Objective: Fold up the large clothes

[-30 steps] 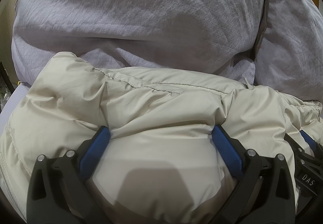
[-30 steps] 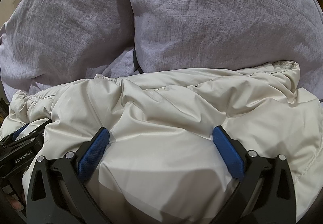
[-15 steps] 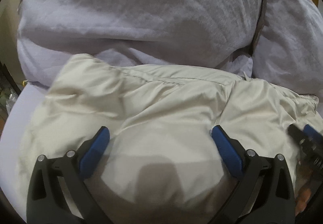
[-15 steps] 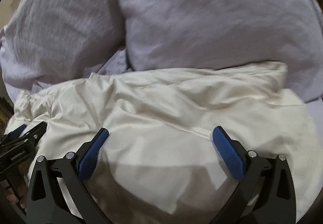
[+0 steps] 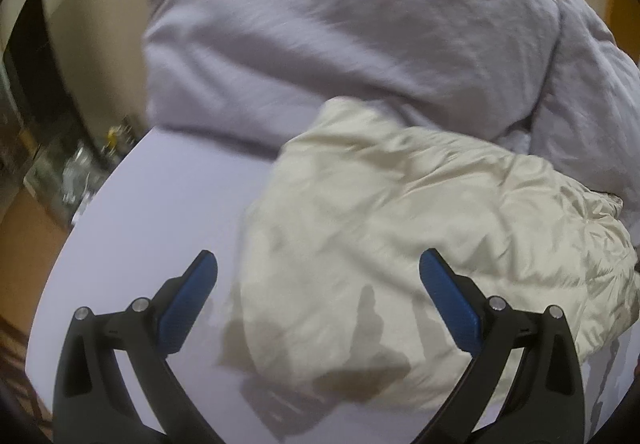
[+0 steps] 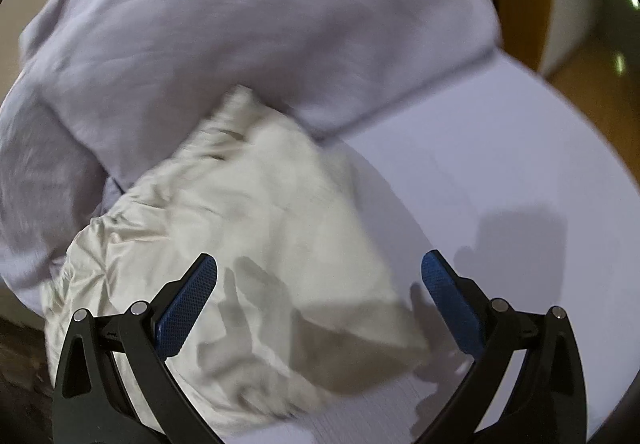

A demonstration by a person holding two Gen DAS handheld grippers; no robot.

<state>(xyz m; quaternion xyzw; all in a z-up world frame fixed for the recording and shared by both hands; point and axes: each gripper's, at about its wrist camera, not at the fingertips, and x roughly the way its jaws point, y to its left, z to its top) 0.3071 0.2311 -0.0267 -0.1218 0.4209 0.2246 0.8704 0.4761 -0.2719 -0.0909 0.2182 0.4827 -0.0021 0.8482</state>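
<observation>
A cream puffy jacket (image 5: 420, 228) lies folded in a bundle on the lavender bed sheet (image 5: 168, 203), against the grey pillows. It also shows in the right wrist view (image 6: 256, 228). My left gripper (image 5: 318, 280) is open and empty, held above the jacket's left front edge. My right gripper (image 6: 319, 280) is open and empty, held above the jacket's right front edge. Neither gripper touches the jacket. Both views are blurred.
Two large grey pillows (image 5: 340, 27) lie behind the jacket, also in the right wrist view (image 6: 248, 27). Bare sheet (image 6: 500, 163) lies right of the jacket. The bed's left edge, with clutter (image 5: 80, 171) beyond it, shows in the left wrist view.
Both grippers have pulled back and up from the jacket, where their open jaws pressed into it. The left view swung left, the right view swung right, showing bare sheet.
</observation>
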